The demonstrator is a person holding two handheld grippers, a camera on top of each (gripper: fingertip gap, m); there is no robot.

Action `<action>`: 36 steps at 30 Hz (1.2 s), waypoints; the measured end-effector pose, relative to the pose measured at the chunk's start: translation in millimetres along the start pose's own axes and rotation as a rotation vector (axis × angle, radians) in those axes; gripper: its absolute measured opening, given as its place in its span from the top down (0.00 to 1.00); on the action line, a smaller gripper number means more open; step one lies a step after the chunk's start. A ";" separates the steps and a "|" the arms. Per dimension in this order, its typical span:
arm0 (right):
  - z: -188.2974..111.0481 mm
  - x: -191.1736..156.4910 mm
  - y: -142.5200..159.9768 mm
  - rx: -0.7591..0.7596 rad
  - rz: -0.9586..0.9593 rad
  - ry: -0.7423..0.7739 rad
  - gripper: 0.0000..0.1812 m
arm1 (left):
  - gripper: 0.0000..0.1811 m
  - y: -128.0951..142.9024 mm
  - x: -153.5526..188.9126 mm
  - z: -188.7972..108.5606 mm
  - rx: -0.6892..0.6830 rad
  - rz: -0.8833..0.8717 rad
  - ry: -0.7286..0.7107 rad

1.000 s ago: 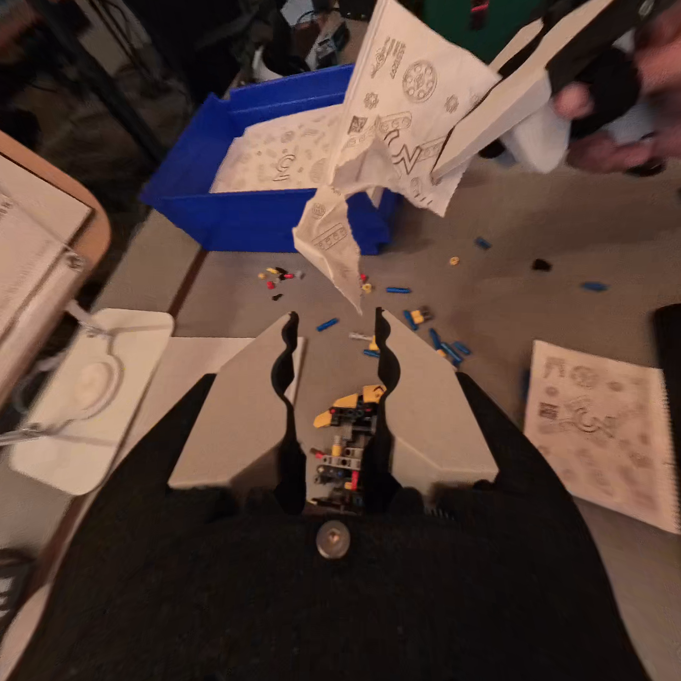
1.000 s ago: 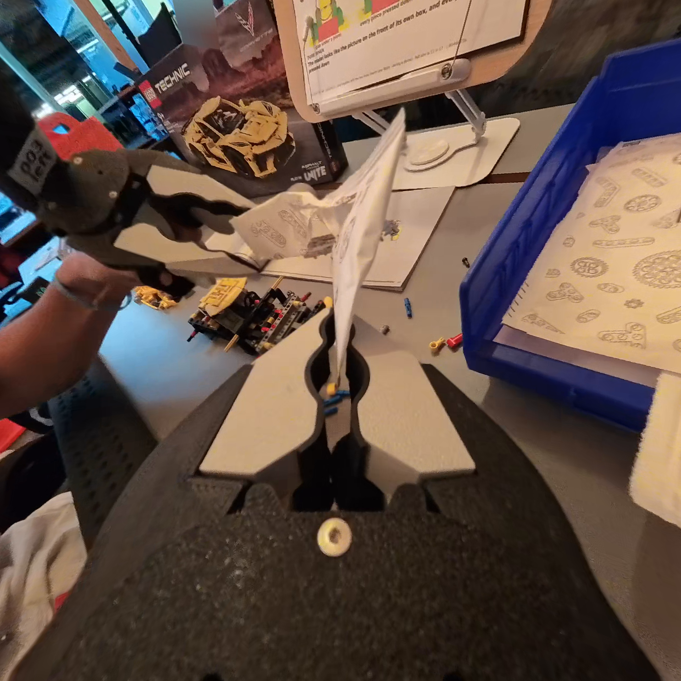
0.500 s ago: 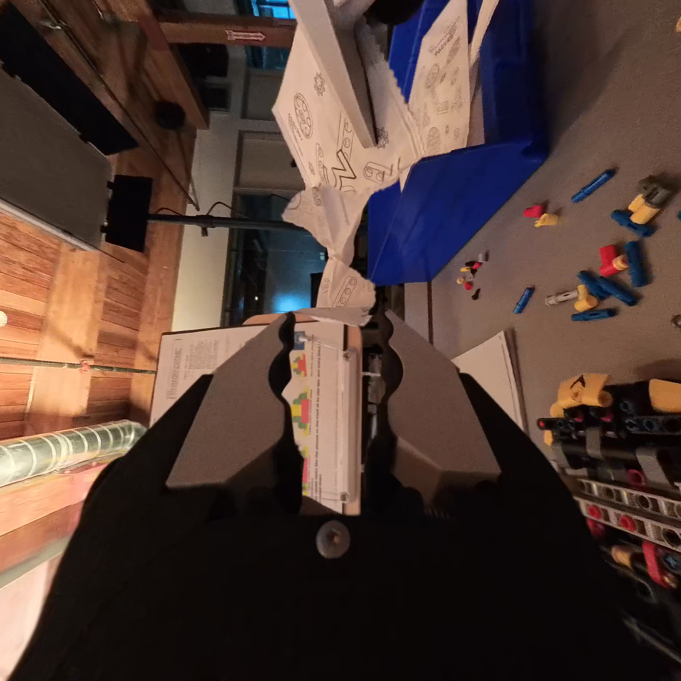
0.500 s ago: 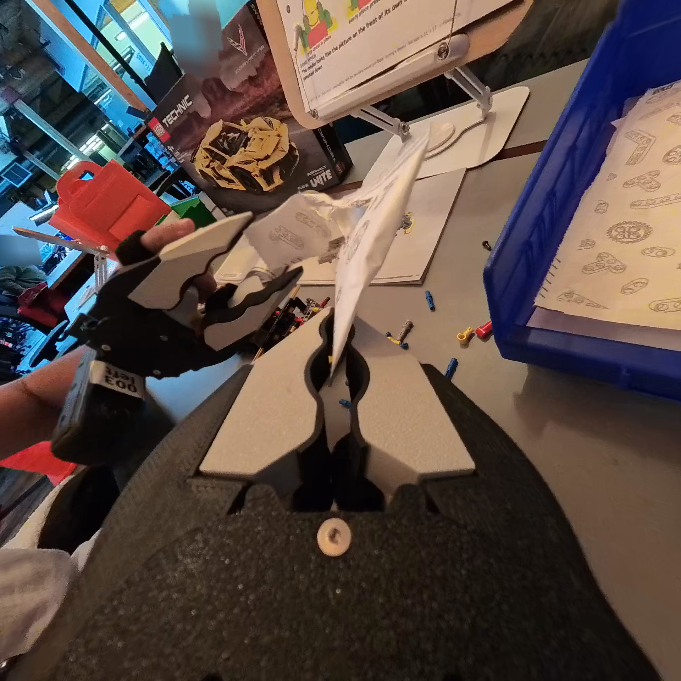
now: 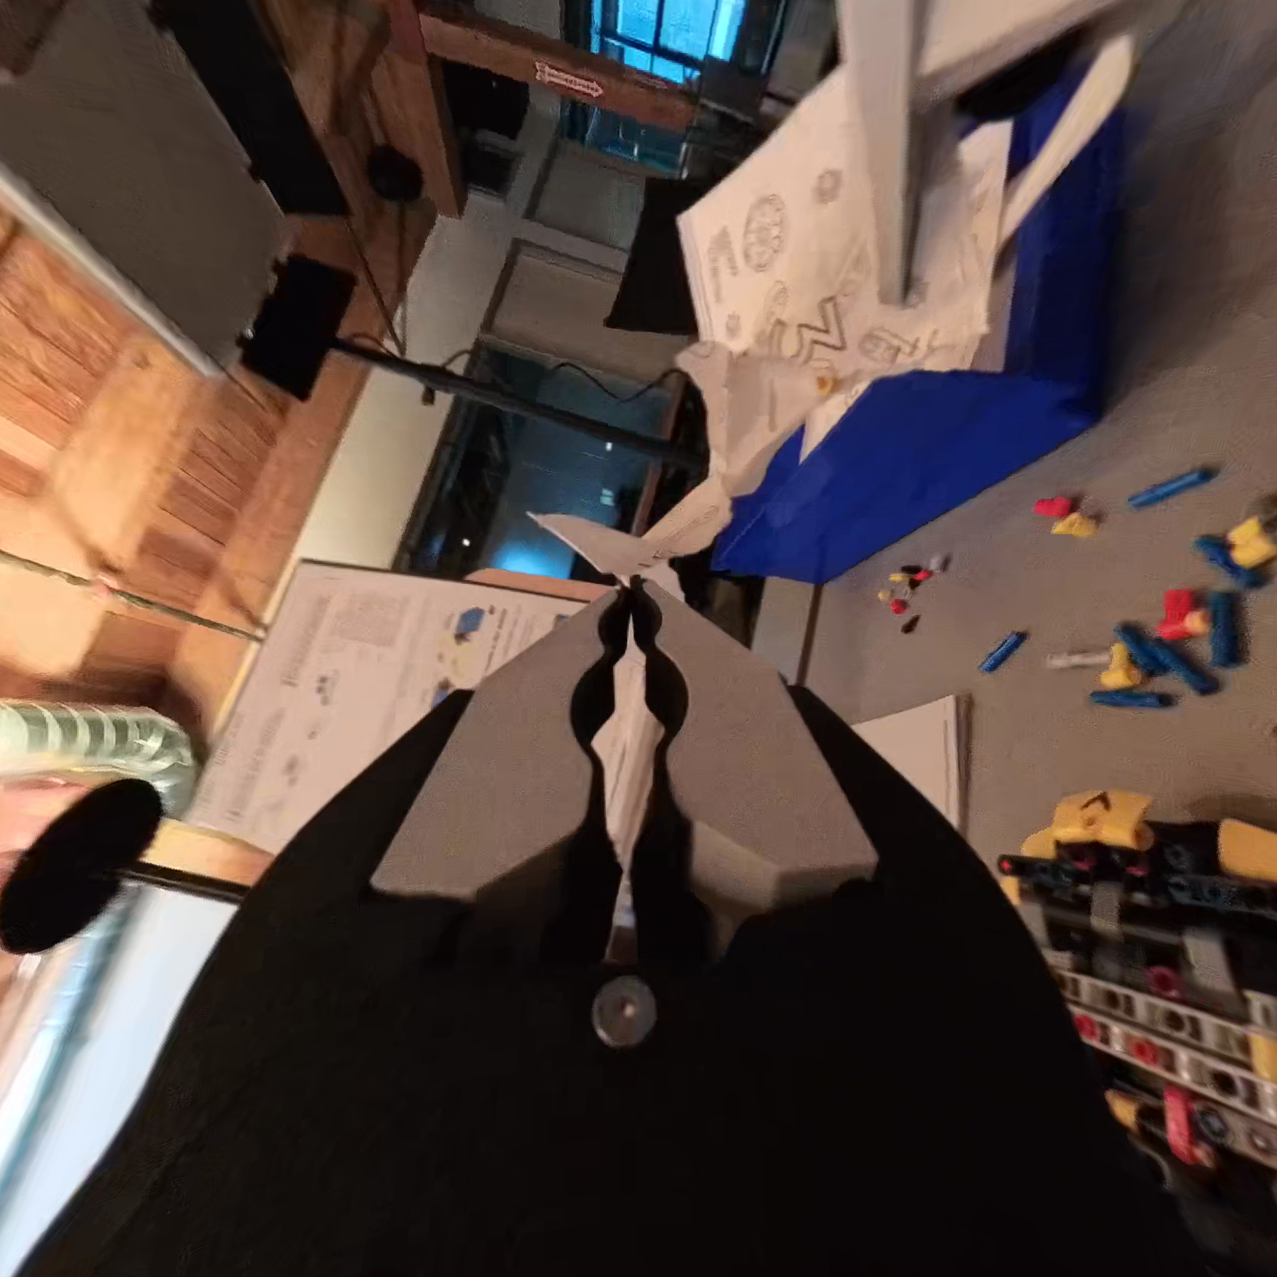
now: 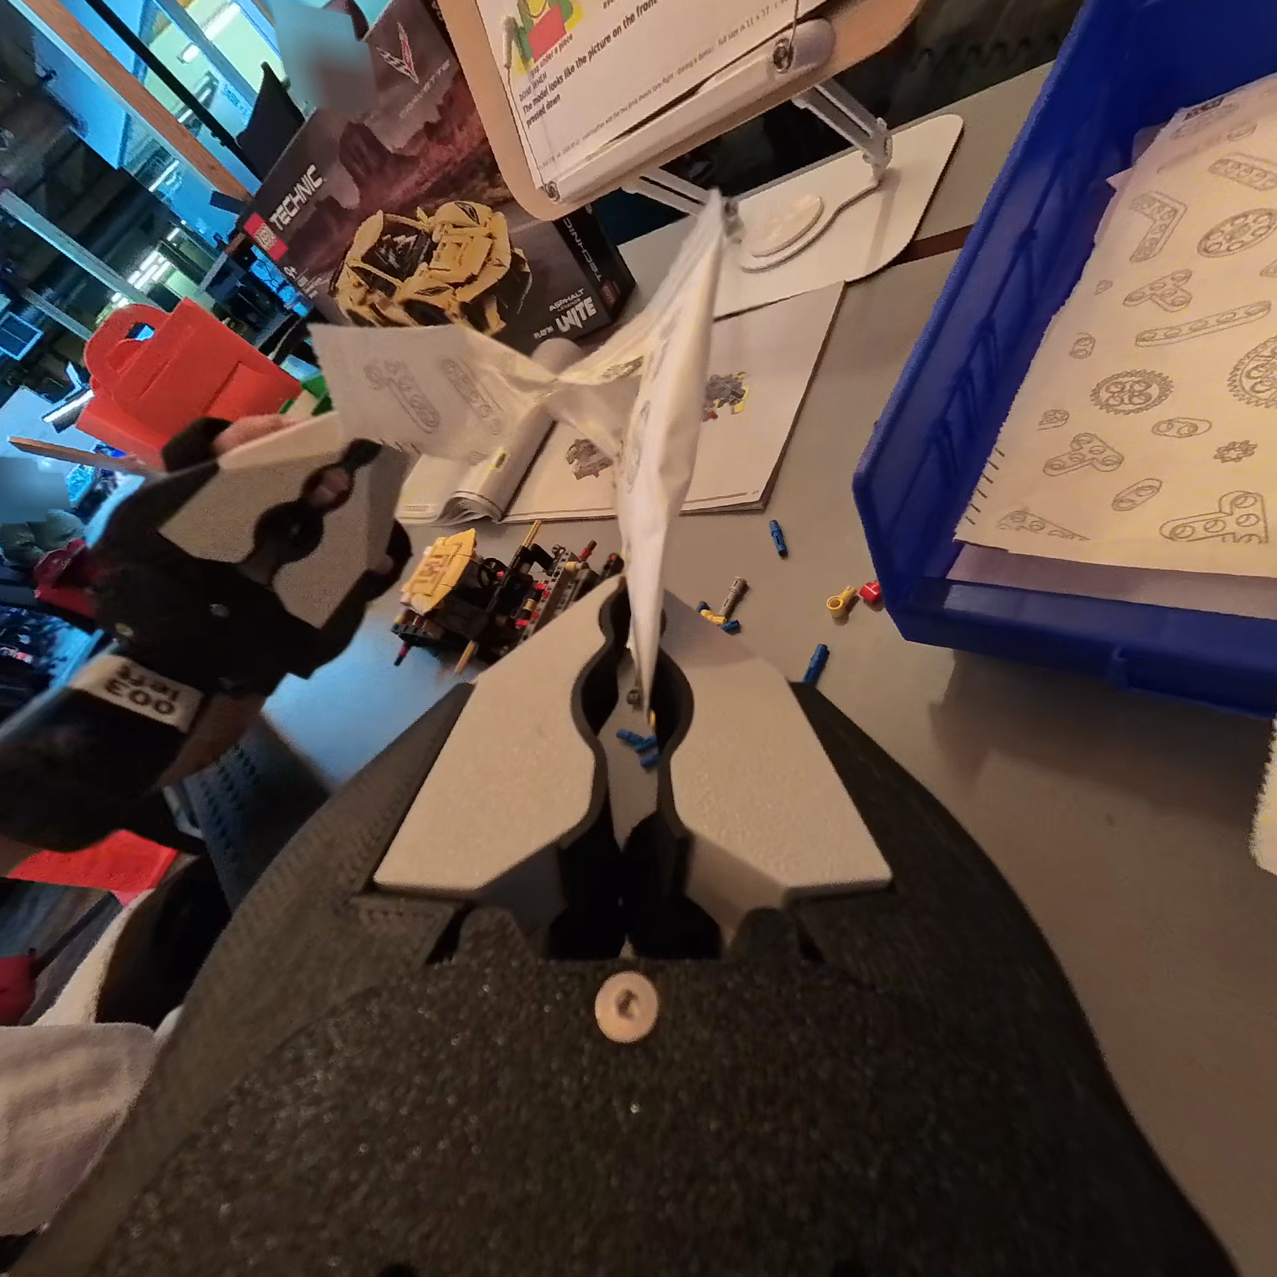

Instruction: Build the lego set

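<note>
Right wrist view shows the grey worktop with the blue bin at 2 o'clock and the half-built yellow-and-black lego model at 11 o'clock. Stretched above them is the printed paper bag, its long axis running from 6 o'clock up toward 12. The right claw is narrow, pinching the bag's lower edge; the left claw, at 9 o'clock, grips the bag's torn flap. Left wrist view confirms the left claw shut on paper at 12 o'clock. Loose pins lie at 3 o'clock. Half a second earlier the left claw stood wide and apart from the flap; now it holds it, ready to tear.
</note>
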State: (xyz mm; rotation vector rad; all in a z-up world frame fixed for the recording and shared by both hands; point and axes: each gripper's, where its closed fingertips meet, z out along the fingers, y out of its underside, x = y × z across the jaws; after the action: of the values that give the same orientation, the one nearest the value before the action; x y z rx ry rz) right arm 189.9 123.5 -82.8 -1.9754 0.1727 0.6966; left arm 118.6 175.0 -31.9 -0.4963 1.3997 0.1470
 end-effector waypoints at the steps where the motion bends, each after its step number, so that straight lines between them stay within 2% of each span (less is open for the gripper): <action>1: -0.8 2.3 0.6 -0.001 0.000 0.003 1.00 | 1.00 2.9 -5.4 -1.2 0.000 -0.104 0.023; 9: -6.5 -13.4 3.0 -0.047 -0.154 -0.059 1.00 | 1.00 20.8 -31.4 9.0 -0.048 -1.211 0.442; 13: -7.7 -14.1 1.1 -0.066 -0.100 -0.076 1.00 | 1.00 24.1 -23.6 19.0 -0.143 -1.425 0.613; 15: -6.2 -14.5 -1.6 -0.064 0.060 -0.186 1.00 | 1.00 27.0 -22.3 27.6 -0.210 -1.487 0.683; 18: -2.9 -11.6 -5.7 -0.045 0.260 -0.374 1.00 | 1.00 32.4 -32.7 44.3 -0.278 -1.501 0.766; 23: -4.9 -22.1 -14.8 0.037 0.513 -0.670 1.00 | 1.00 15.1 -59.0 56.3 -0.285 -1.493 0.899; 25: -5.2 -24.7 -16.3 0.056 0.543 -0.722 1.00 | 1.00 10.7 -64.4 57.0 -0.282 -1.445 0.897; 27: -6.2 -27.5 -17.9 0.075 0.484 -0.727 1.00 | 1.00 7.6 -68.5 54.2 -0.245 -1.372 0.880; 29: -7.8 -26.6 -18.9 0.088 0.325 -0.662 1.00 | 1.00 8.6 -67.8 46.2 -0.184 -1.272 0.859; 30: -5.2 -20.6 -15.5 0.069 0.209 -0.572 1.00 | 1.00 13.1 -58.5 39.1 -0.188 -1.207 0.869; 32: -0.8 -9.2 -6.1 -0.003 -0.048 -0.395 1.00 | 1.00 19.1 -31.9 22.5 -0.179 -1.115 0.914; 34: 2.1 -0.3 0.4 -0.106 -0.195 -0.274 1.00 | 1.00 35.9 2.9 8.6 -0.264 -1.063 0.947; 35: 3.1 3.3 0.5 -0.149 -0.231 -0.233 1.00 | 0.97 43.8 16.1 3.6 -0.297 -1.057 0.946; 36: 3.9 5.8 -2.4 -0.175 -0.257 -0.200 1.00 | 0.87 50.8 24.9 -0.9 -0.319 -1.062 0.938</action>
State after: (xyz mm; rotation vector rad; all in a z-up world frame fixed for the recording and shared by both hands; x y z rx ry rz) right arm 194.1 129.1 -85.4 -2.0309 -0.2664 0.7540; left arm 102.7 215.1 -68.5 -1.6486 1.8046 -0.8344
